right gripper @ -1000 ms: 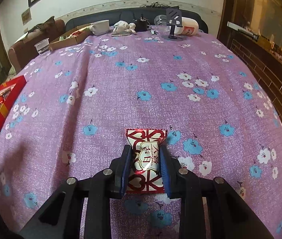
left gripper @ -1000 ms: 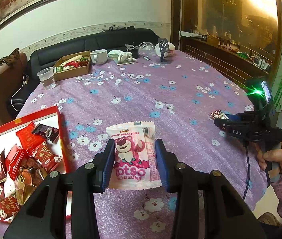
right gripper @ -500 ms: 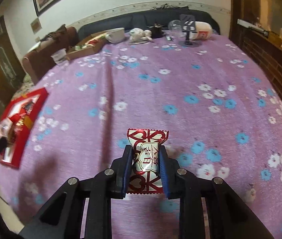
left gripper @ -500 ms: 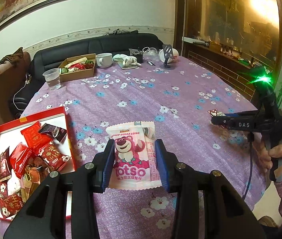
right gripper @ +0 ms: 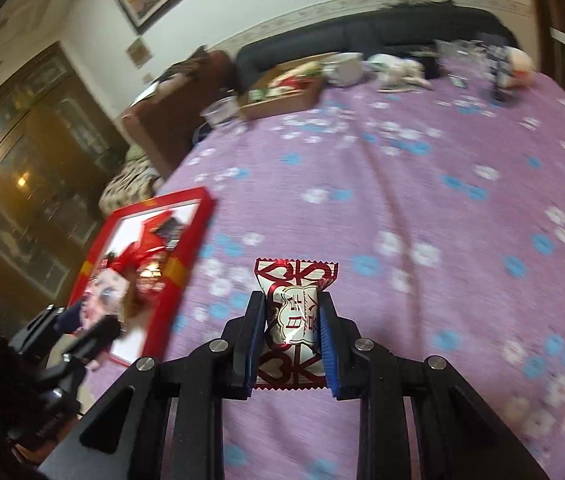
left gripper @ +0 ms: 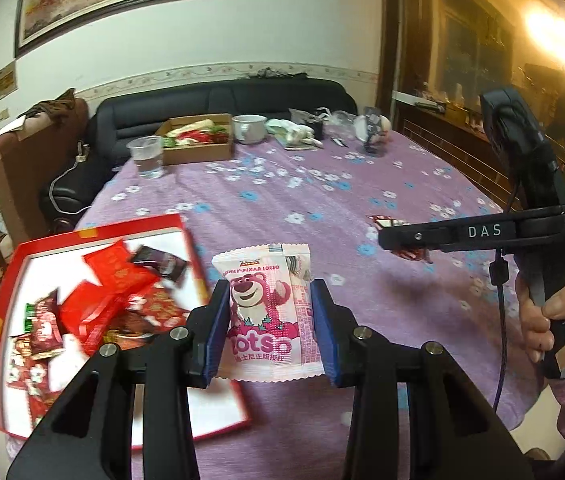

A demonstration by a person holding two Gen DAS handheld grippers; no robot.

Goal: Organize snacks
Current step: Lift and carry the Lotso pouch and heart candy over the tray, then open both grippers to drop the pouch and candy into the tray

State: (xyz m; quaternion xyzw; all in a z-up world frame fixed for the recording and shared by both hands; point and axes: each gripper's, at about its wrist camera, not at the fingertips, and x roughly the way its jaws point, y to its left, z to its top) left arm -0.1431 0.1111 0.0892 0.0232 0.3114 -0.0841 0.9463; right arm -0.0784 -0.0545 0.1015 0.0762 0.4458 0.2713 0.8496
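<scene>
My left gripper (left gripper: 269,300) is shut on a pink Lotso bear snack packet (left gripper: 268,312) and holds it above the table, beside the red tray (left gripper: 94,233). The tray holds several red and dark snack packets (left gripper: 114,280). My right gripper (right gripper: 291,312) is shut on a red-and-white wrapped candy (right gripper: 294,316) and holds it above the purple flowered tablecloth (right gripper: 402,200). The right gripper also shows in the left wrist view (left gripper: 394,238), to the right of the packet. The red tray shows in the right wrist view (right gripper: 192,236), to the left.
At the far end stand a cardboard box of snacks (left gripper: 196,140), a clear plastic cup (left gripper: 147,156), a white mug (left gripper: 248,128) and small clutter (left gripper: 370,128). A dark sofa (left gripper: 222,98) lies behind the table. The left gripper's body (right gripper: 62,340) is at lower left.
Both grippers have moved left toward the red tray, each still holding its snack. The tray now looks closer in both views.
</scene>
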